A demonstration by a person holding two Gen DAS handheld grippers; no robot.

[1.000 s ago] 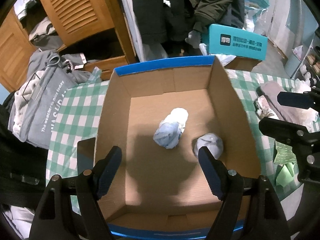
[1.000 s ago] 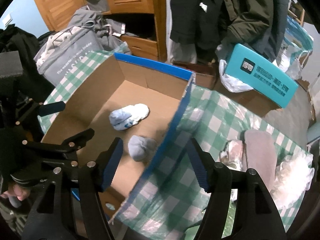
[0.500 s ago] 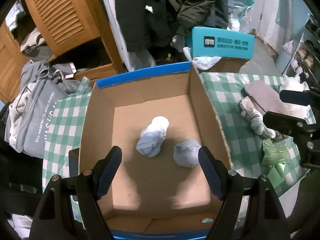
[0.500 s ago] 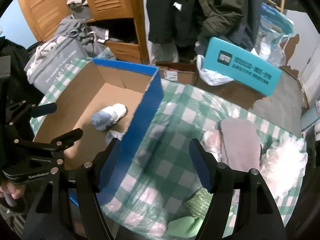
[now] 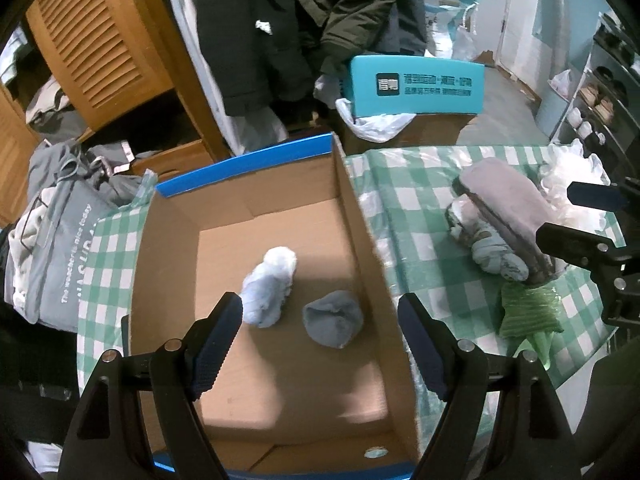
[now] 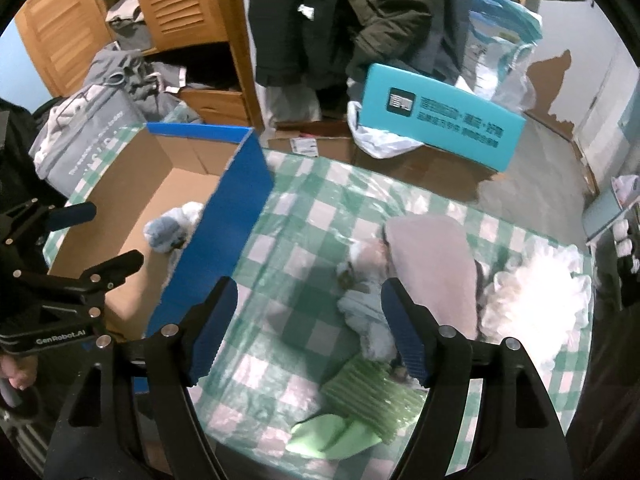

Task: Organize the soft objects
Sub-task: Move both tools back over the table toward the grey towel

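Observation:
An open cardboard box with blue edges sits on a green checked cloth; it also shows in the right wrist view. Inside lie a pale blue-white sock roll and a grey sock ball. My left gripper is open and empty above the box's near half. My right gripper is open and empty over the cloth, right of the box. Beside it lie a light blue sock bundle, a grey folded cloth, a green ribbed sock and a white fluffy piece.
A teal box rests on cartons behind the table. A grey bag and clothes lie at the left. Wooden louvred cabinet and hanging dark coats stand behind. The table's near edge runs just below the green sock.
Both grippers have moved right and back: the box has shifted left in both views. The right gripper now hangs over the cloth by the sock pile. Both stay open.

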